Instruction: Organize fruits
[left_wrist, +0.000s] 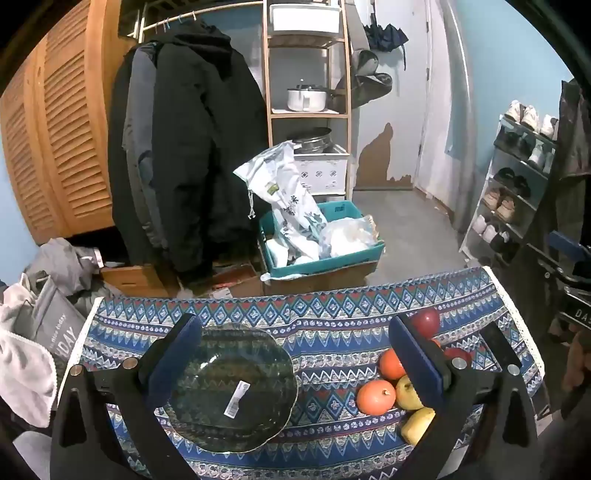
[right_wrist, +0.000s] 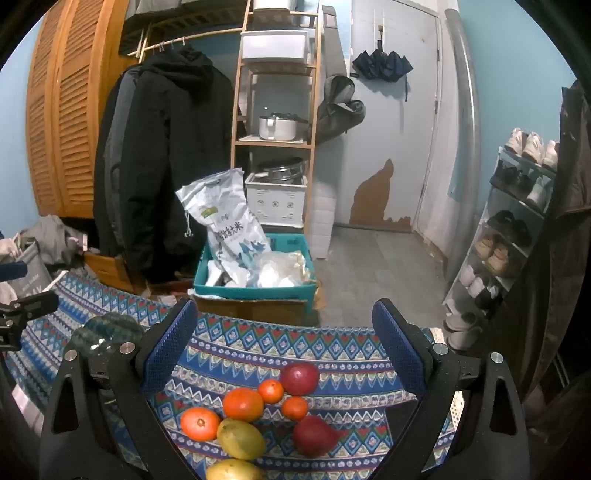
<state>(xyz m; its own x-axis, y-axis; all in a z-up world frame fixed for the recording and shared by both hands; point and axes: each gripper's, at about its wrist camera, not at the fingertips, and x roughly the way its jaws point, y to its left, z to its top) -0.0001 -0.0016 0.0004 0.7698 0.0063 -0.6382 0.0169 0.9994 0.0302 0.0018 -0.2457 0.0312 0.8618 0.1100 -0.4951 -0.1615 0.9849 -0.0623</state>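
The fruits lie in a loose cluster on the patterned cloth (right_wrist: 332, 343) that covers the desk. From the right wrist view, a dark red apple (right_wrist: 300, 378) sits at the 12 o'clock end of the cluster, with a small tangerine (right_wrist: 270, 391) just beside it at its 8 o'clock and another small tangerine (right_wrist: 294, 407) below. A large orange (right_wrist: 243, 404) touches the first tangerine, and a second orange (right_wrist: 200, 424) lies at its 8 o'clock. A yellow-green mango (right_wrist: 241, 439) rests against both oranges, a second mango (right_wrist: 233, 470) is cut off by the bottom edge, and a second red apple (right_wrist: 315, 435) lies at the cluster's 4 o'clock.

The right tool (right_wrist: 284, 338) hangs over the cluster with its blue-padded fingers spread wide, holding nothing. The left tool (left_wrist: 295, 349) is likewise spread wide and empty; its left finger overlaps the rim of a dark glass plate (left_wrist: 236, 387), which lies flat on the cloth with a white sticker on it, well apart from the fruit at its 3 o'clock.

Beyond the desk at 12 o'clock, a teal crate (left_wrist: 321, 258) holds a white rice bag (left_wrist: 291, 199). A black coat (left_wrist: 192, 147) hangs at 11 o'clock, a wooden shelf (left_wrist: 306, 114) carries a white pot (left_wrist: 306, 98), and a shoe rack (left_wrist: 517, 192) stands at 2 o'clock.
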